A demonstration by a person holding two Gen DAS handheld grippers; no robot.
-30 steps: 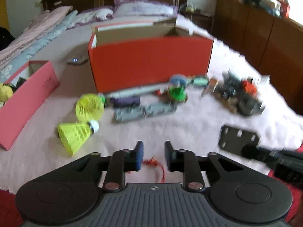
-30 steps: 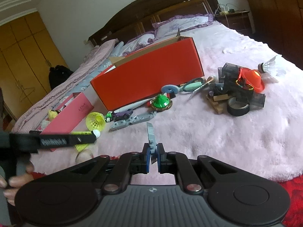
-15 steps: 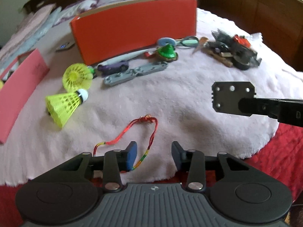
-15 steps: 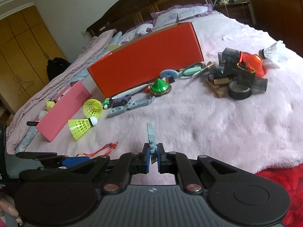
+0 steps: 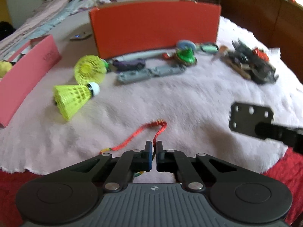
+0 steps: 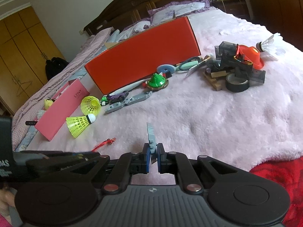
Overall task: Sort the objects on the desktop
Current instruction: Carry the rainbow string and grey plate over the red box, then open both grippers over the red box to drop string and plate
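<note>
- Now the left gripper [image 5: 154,147], open half a second ago, has its jaws narrowed onto the red cord [image 5: 140,132], low centre of frame on the pink blanket [image 5: 170,98].
- Right gripper [image 6: 153,151] grips a grey-blue clip [image 6: 151,132]; both look ready for boxing.

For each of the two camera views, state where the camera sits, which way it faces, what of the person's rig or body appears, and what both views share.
Left wrist: sits on the left gripper, faces the orange box; jaws closed on the red cord.
Right wrist: sits on the right gripper, faces the headboard; clamps a grey-blue strip; a hand shows.
Shared: orange box, yellow shuttlecocks, pink box.
</note>
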